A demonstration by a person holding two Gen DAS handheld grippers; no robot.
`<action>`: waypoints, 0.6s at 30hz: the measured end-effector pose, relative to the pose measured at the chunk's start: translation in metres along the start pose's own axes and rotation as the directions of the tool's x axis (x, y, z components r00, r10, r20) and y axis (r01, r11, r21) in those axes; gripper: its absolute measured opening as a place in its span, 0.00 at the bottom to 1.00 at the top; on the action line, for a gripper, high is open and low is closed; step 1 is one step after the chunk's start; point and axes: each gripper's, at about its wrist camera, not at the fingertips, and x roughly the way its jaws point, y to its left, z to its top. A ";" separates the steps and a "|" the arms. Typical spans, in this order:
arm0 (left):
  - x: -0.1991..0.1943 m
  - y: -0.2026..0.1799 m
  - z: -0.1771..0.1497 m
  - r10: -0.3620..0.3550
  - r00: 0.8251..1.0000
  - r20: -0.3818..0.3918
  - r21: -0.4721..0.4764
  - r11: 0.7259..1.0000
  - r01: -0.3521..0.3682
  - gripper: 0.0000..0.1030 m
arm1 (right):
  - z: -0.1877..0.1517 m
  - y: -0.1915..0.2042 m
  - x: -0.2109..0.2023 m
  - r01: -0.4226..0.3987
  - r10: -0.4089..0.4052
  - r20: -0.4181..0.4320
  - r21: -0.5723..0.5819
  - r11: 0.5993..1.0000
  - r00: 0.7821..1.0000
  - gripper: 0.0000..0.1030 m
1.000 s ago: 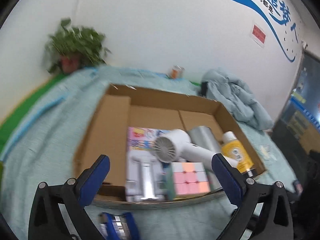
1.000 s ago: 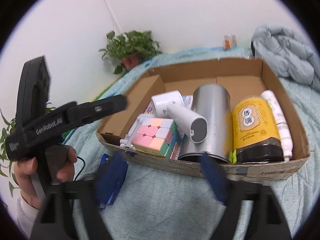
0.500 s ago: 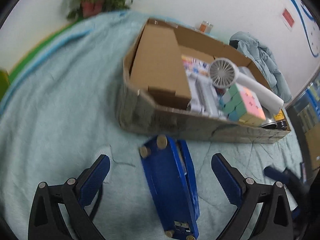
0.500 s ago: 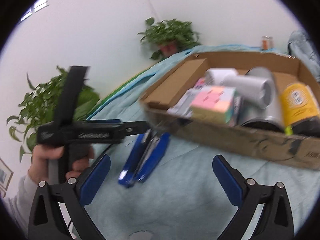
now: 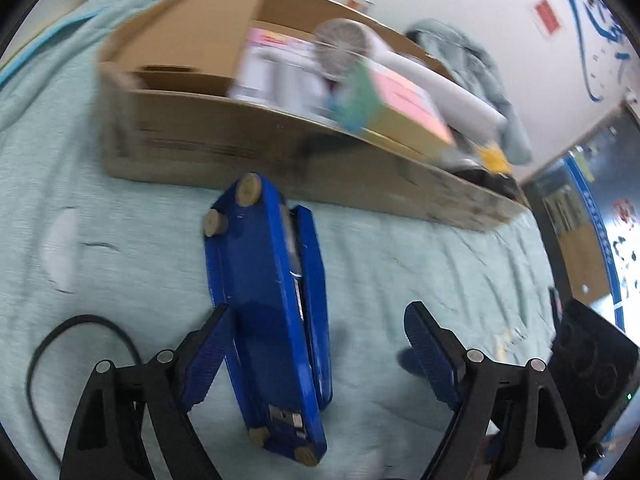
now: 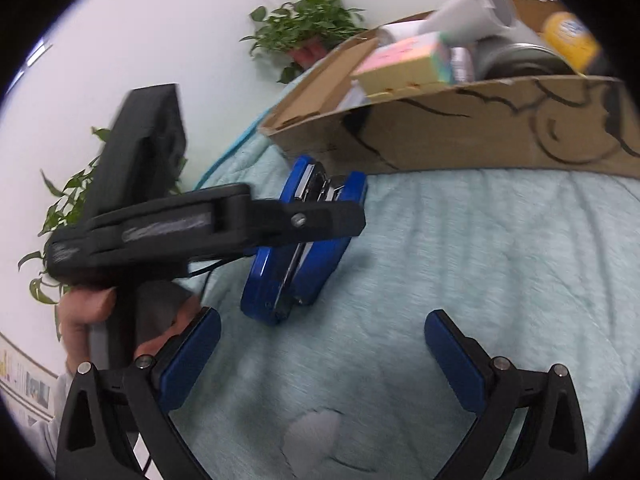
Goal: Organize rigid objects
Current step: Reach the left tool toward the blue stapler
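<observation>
Since the earlier frames both wrist views have dropped from looking into the box (image 5: 248,148) to looking along the teal bedcover (image 5: 420,264) in front of it, and the stapler (image 5: 272,312), then a sliver at the bottom edge, now fills the lower middle of the left view.

One cardboard box runs across the upper half of both views, already loaded: one pastel cube (image 6: 404,66), one white fan (image 5: 344,46), one metal can (image 6: 520,60), one yellow-labelled jar (image 6: 568,34). One blue stapler is the only loose item on the cover, lying on its side just in front of the box wall, its round feet facing left in the left view; judging by that, it is the next thing to go in.

Left gripper (image 5: 316,344) straddles it: its jaws have just been closing, the left pad touching or nearly touching the stapler's base, the right pad clearly apart from it, so there is no grip yet. It comes in steeply, probably to clamp across the narrow body.

Right gripper (image 6: 322,354) stands wide open at the bottom of its view, nothing between its jaws. A hand (image 6: 92,312) at lower left holds the left tool.
</observation>
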 end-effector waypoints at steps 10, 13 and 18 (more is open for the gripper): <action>0.006 -0.039 -0.019 -0.239 0.968 -0.078 0.000 0.971 0.240 0.81 | -0.005 -0.020 -0.032 0.068 -0.070 0.029 0.065 0.996 0.997 0.99; -0.004 -0.030 -0.016 -0.207 0.977 -0.045 -0.013 0.978 0.207 0.82 | -0.006 -0.022 -0.033 0.073 -0.077 0.043 0.081 0.994 0.996 0.99; -0.027 -0.006 -0.011 -0.145 0.989 0.033 -0.052 0.988 0.146 0.83 | 0.011 -0.018 -0.024 0.091 -0.093 0.041 0.036 0.995 0.995 0.95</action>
